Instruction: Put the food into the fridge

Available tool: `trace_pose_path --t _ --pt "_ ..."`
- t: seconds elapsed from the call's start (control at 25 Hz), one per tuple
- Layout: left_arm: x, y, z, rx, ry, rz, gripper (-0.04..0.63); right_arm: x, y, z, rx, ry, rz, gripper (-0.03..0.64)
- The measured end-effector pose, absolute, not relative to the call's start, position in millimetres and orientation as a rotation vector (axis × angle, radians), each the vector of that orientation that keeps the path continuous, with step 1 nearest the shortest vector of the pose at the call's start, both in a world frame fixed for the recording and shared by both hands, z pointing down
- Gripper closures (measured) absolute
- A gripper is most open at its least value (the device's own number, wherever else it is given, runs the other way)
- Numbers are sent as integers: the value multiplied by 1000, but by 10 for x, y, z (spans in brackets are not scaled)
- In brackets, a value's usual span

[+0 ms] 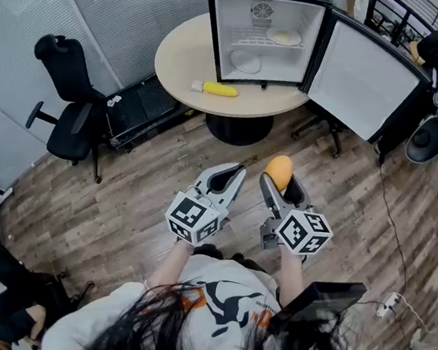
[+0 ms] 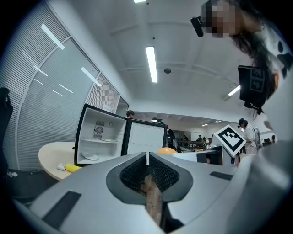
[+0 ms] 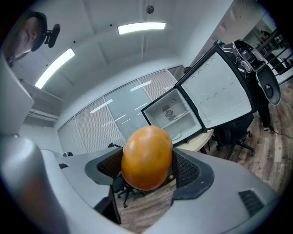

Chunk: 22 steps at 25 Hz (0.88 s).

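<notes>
A wood-plank floor point(image 1: 121, 198) lies underfoot, with a round table point(image 1: 182, 55) ahead. The right gripper point(image 1: 281, 187) clamps an orange fruit point(image 3: 146, 157) between its jaws. Beside it, the left gripper point(image 1: 238, 171) is closed and empty. The open fridge point(image 1: 211, 34) stands on the table, with a yellow food item point(image 1: 219, 89) just in front.

Cameras around the fridge point(image 1: 242, 22)
My head view looks steeply down from well back; both gripper views share its open front.
</notes>
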State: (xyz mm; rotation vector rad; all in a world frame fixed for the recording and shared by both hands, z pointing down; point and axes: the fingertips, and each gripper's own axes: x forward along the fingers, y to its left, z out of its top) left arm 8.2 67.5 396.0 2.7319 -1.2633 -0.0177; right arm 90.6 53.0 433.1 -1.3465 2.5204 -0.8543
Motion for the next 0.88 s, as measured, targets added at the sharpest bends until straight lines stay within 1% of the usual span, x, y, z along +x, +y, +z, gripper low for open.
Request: trace_pose_path --t 0.44,0.88 --pt "196 607 4095 2712 -1260 49 583 913 371 4416 -1284 2538 -893 270" --pt "137 -31 4288 2707 -1213 71 583 830 -217 4582 -1308 2528 -935 270"
